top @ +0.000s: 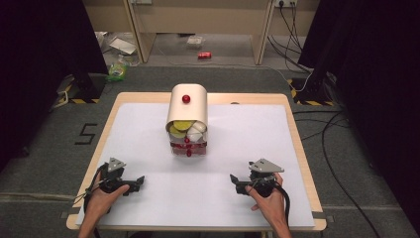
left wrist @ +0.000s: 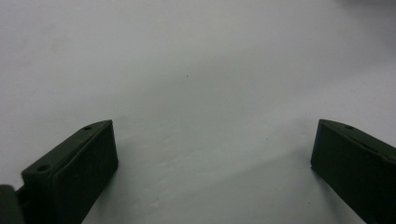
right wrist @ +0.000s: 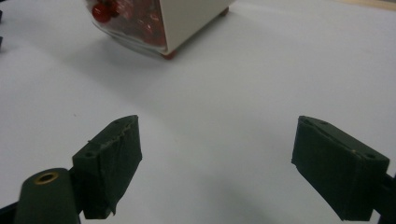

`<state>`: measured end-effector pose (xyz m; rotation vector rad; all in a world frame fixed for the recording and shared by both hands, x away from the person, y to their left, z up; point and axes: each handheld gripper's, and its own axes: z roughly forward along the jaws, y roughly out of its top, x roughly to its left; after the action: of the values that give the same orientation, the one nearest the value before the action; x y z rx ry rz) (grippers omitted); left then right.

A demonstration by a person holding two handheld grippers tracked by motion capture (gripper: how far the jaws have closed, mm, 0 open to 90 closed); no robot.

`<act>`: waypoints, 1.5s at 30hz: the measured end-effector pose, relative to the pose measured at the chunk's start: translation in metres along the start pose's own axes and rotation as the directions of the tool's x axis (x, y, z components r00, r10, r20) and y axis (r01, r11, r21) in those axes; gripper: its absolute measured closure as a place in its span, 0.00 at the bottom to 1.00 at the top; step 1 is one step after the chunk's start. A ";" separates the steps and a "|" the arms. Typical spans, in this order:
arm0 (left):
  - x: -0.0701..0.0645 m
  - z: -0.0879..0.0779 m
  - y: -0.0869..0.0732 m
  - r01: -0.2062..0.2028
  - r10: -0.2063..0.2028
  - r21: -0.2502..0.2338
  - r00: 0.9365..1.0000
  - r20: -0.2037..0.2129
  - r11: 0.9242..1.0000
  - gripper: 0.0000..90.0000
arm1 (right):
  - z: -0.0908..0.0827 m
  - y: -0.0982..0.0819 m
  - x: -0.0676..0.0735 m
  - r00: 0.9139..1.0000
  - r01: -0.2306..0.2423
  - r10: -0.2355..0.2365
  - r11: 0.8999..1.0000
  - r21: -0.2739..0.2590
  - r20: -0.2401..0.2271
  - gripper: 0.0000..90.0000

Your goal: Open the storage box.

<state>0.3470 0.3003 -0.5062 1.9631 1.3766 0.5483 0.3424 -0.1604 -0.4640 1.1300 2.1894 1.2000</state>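
While both grippers rest wide open and empty near the table's front edge, left gripper (top: 139,181) and right gripper (top: 234,181), the cream bread bin (top: 188,119) sits well ahead, mid-table. Its roll-top with the red knob (top: 186,98) is raised, and a careless reach could nudge the bin or spill the fruit inside.

Dim room, bright white table (top: 247,198); soft shadows; both gripper views blurred, grainy.

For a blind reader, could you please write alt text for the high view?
A cream bread box with a red knob stands mid-table on a white sheet, its open front showing food. Nearer, a person's hands hold the left gripper and right gripper, both open and empty.
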 end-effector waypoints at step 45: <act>0.000 0.000 0.000 -0.001 0.001 0.001 1.000 0.000 1.000 0.00 | 0.018 0.091 0.067 0.981 0.122 -0.148 0.972 -0.202 -0.122 0.22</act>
<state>0.3470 0.3002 -0.5062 1.9644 1.3765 0.5484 0.3568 -0.0698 -0.3960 0.8280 2.1514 1.4304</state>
